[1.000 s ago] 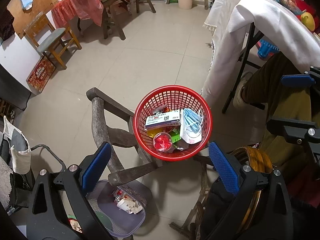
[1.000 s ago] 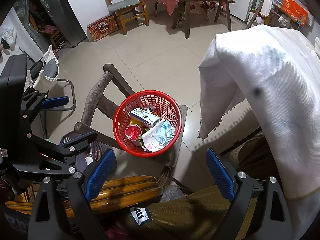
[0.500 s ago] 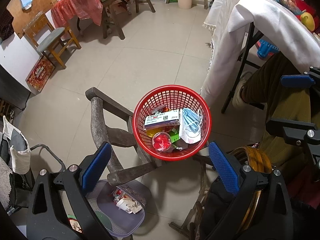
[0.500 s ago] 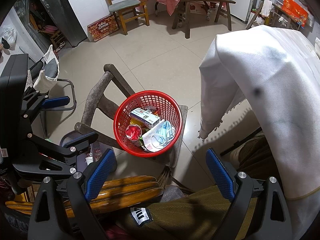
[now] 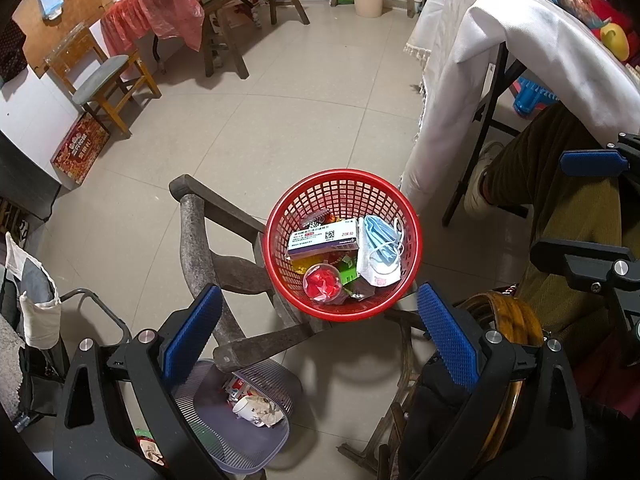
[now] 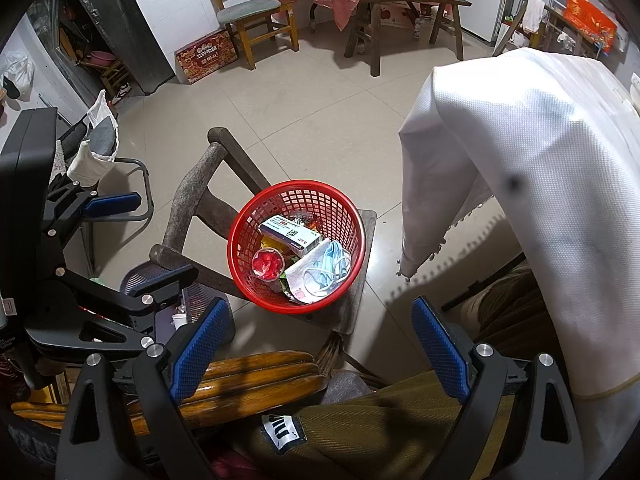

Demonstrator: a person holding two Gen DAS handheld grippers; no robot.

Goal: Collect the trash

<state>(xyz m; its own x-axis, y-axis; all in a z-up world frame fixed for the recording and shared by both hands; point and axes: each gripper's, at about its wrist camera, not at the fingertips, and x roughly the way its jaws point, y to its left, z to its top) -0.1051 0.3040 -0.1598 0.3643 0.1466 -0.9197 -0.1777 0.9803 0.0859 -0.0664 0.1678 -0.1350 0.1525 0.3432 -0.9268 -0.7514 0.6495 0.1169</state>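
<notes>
Both sets of jaws are spread wide with nothing between the blue pads: the left gripper (image 5: pixel 318 332) and the right gripper (image 6: pixel 320 338) just hang in the air above a red mesh basket (image 5: pixel 412 248), neither touching it. The basket sits on the seat of an old dark wooden chair (image 5: pixel 200 240), and it's already pretty loaded with trash. There's a white medicine box (image 5: pixel 322 238) with a purple stripe lying across the middle, a blue face mask (image 5: pixel 384 236) draped over a white paper wrapper on the side nearest the tablecloth, a clear little cup with something red crumpled inside (image 5: pixel 322 282), and some green and yellow wrappers underneath that are too jumbled to sort out. From the right wrist view the same pile shows up, box (image 6: pixel 290 234) toward the far side, mask (image 6: pixel 330 268) nearer the table, red cup (image 6: pixel 268 262) toward the chair back. On the floor just beside the chair, under the left gripper, sits a purplish-grey mesh bin (image 5: pixel 244 440) holding a crumpled paper cup (image 5: pixel 250 406) and some scraps. A white tablecloth (image 6: pixel 520 184) hangs over the table well to the right of the basket. The person's olive-brown corduroy trouser leg (image 6: pixel 380 432) fills the bottom of the right wrist view, next to a glossy orange wooden armrest (image 6: pixel 248 376).
</notes>
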